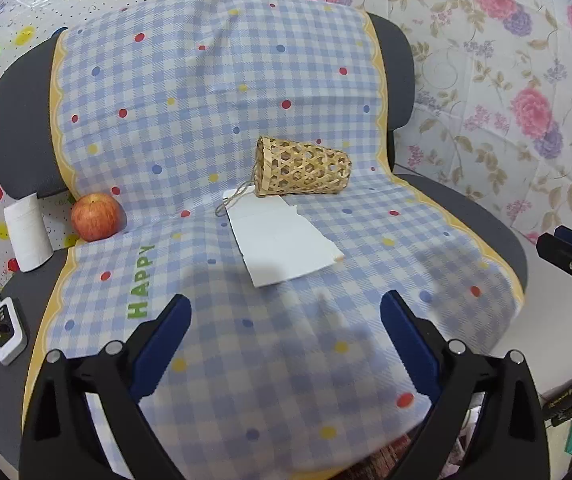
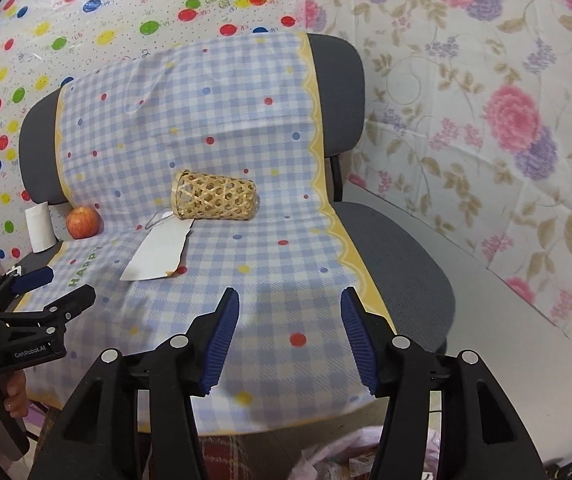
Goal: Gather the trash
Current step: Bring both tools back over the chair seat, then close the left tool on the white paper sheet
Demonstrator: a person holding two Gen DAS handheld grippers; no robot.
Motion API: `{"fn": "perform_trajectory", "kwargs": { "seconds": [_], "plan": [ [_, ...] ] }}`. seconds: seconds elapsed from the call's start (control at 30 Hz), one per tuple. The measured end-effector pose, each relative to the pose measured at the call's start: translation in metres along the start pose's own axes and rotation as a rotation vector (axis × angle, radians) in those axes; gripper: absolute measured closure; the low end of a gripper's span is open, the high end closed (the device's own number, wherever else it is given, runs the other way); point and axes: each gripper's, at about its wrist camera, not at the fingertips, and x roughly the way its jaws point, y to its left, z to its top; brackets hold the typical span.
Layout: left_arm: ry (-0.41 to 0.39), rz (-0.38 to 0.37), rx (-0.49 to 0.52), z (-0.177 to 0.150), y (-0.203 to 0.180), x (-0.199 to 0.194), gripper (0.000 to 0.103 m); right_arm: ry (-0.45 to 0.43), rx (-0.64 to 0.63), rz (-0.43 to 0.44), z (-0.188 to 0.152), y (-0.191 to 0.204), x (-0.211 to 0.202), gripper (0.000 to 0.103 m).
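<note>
On checked cloth point(image 1: 293, 80): green "HAPPY" point(image 1: 142, 282) lettering.

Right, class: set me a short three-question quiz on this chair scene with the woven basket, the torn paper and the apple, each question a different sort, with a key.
1. True or false: the woven basket stands upright on the chair.
2. Which lies nearest the basket's open end?
A. the apple
B. the torn paper
C. the paper roll
3. Fill in: the left hand-held gripper holds ____.

Key:
1. False, it lies on its side on the checked cloth.
2. B
3. Nothing; its jaws stand open and empty.
</note>
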Motion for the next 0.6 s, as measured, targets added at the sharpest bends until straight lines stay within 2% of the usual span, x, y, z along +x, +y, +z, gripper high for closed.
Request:
{"fn": "perform_trajectory", "kwargs": {
  "seconds": [0.37, 0.6],
  "plan": [
    [0.073, 0.078, 0.126, 0.013, -0.048, 0.081, 0.01, 0.003, 0.032, 0.05, 0.025, -0.004, 0.046, 0.047],
    [0.158, 0.116, 0.126, 0.02, -0.049, 0.124, 0.028, 0.015, 0.058, 0.055, 0.029, -0.012, 0.061, 0.047]
  ]
}}
